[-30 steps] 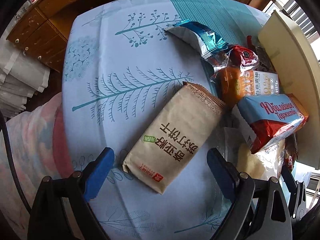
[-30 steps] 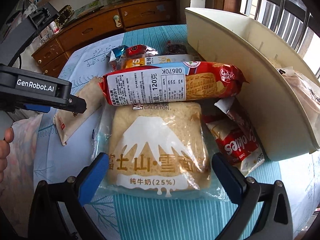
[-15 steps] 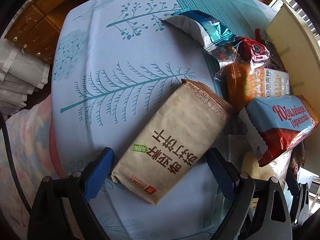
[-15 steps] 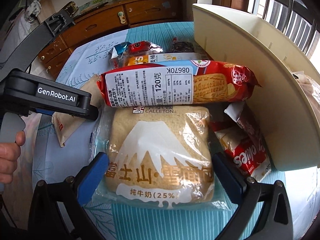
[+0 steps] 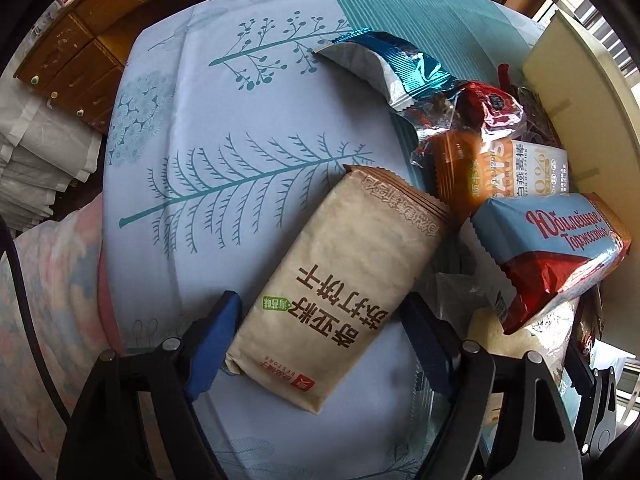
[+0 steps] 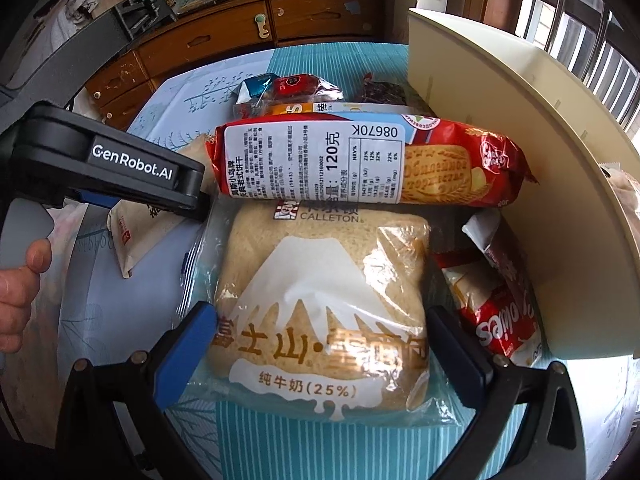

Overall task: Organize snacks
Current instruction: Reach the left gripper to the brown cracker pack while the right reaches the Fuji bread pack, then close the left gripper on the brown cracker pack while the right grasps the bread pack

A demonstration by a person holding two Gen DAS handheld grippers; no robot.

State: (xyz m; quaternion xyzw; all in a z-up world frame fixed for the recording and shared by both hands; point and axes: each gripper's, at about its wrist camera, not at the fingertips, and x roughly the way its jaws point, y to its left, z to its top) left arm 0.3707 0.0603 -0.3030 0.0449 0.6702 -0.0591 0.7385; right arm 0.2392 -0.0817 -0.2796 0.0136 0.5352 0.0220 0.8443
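Note:
A beige cracker packet [image 5: 344, 272] lies slantwise on the pale blue tablecloth [image 5: 240, 128]. My left gripper [image 5: 320, 336] points straight down over its lower end. Its jaws are closing with the packet between them; the left pad is at the packet's corner and a gap shows on the right. A bagged loaf of sliced bread [image 6: 324, 300] lies between the fingers of my right gripper [image 6: 324, 344], which stands open at the loaf's sides. On the loaf's far edge rests a long red biscuit packet [image 6: 440, 168]. The left gripper [image 6: 108, 168] and a hand [image 6: 20, 288] show in the right wrist view.
A cream bin [image 6: 520, 160] stands at the right, also seen in the left wrist view as the cream bin [image 5: 580, 100]. A red cookie packet [image 6: 500, 312] lies against it. Farther back are a blue foil packet [image 5: 396, 68], a small red packet [image 5: 492, 104] and an oat bar box [image 5: 520, 168]. Wooden drawers [image 6: 240, 40] stand behind.
The left jaws have narrowed around the beige packet, and its lower end has come deeper between them. The right gripper has edged closer over the bread.

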